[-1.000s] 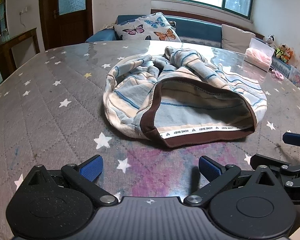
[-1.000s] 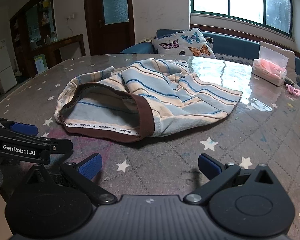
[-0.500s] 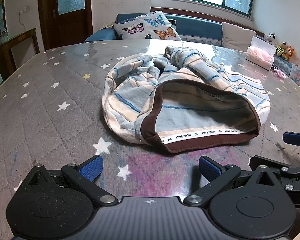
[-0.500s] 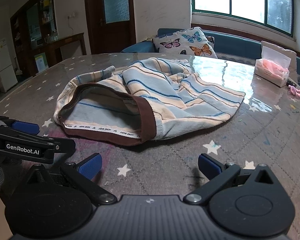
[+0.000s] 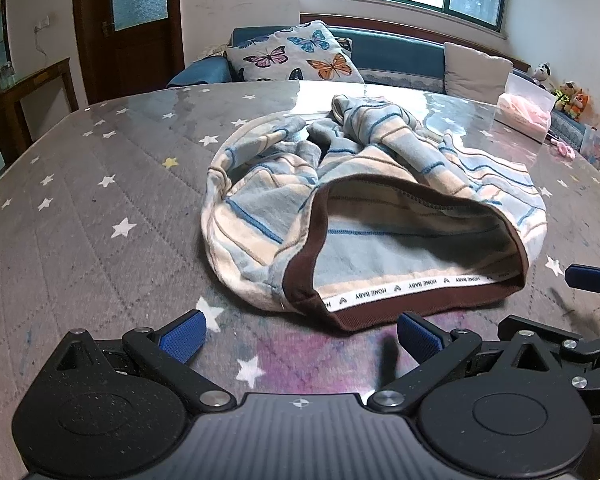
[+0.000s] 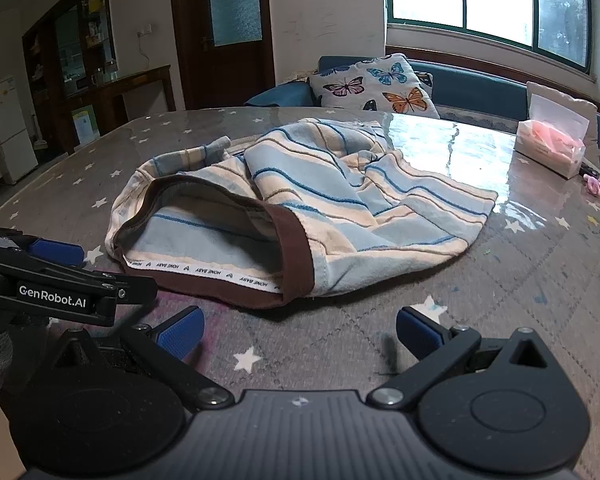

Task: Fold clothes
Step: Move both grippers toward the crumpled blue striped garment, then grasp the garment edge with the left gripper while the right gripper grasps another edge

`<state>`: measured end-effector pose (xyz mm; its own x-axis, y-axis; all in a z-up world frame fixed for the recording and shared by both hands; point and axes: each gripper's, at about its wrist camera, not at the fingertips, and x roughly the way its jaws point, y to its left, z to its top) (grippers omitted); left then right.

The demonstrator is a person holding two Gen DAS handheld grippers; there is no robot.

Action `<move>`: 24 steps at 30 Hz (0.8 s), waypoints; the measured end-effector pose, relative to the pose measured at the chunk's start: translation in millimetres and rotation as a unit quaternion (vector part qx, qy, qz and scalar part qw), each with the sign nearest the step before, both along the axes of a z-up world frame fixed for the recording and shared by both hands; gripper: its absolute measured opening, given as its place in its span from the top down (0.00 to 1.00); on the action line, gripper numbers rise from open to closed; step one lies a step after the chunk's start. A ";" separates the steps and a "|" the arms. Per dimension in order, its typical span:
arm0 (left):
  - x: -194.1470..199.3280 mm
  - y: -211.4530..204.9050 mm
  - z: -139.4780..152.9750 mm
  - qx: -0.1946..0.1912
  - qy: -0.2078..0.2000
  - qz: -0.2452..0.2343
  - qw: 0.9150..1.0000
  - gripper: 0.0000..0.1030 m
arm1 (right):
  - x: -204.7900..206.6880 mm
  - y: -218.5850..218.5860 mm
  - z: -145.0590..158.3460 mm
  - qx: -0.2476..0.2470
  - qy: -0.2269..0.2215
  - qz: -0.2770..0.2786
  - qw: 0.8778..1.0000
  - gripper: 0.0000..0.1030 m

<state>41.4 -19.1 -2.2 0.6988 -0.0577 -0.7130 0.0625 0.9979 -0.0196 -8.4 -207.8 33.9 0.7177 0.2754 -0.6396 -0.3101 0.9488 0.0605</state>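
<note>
A crumpled striped garment, blue and cream with a brown waistband, lies on the star-patterned table. It also shows in the right wrist view. My left gripper is open and empty, just short of the waistband's near edge. My right gripper is open and empty, just short of the waistband's right corner. The left gripper also shows at the left of the right wrist view.
A tissue box with pink contents stands at the table's far right, with a pink hair tie beside it. A sofa with a butterfly cushion lies behind the table. A wooden door is at back left.
Both grippers have moved a little forward toward the garment's waistband. Both stay open. The garment has not moved.
</note>
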 end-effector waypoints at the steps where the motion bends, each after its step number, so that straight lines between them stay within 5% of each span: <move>1: 0.8 0.4 0.5 0.000 0.000 0.001 1.000 0.00 | 1.3 0.1 0.3 0.000 0.000 0.001 1.000 0.00; 24: 34.4 35.3 51.3 0.013 -0.061 0.016 0.998 0.00 | 37.3 -7.3 42.7 0.007 -0.024 0.041 0.999 0.00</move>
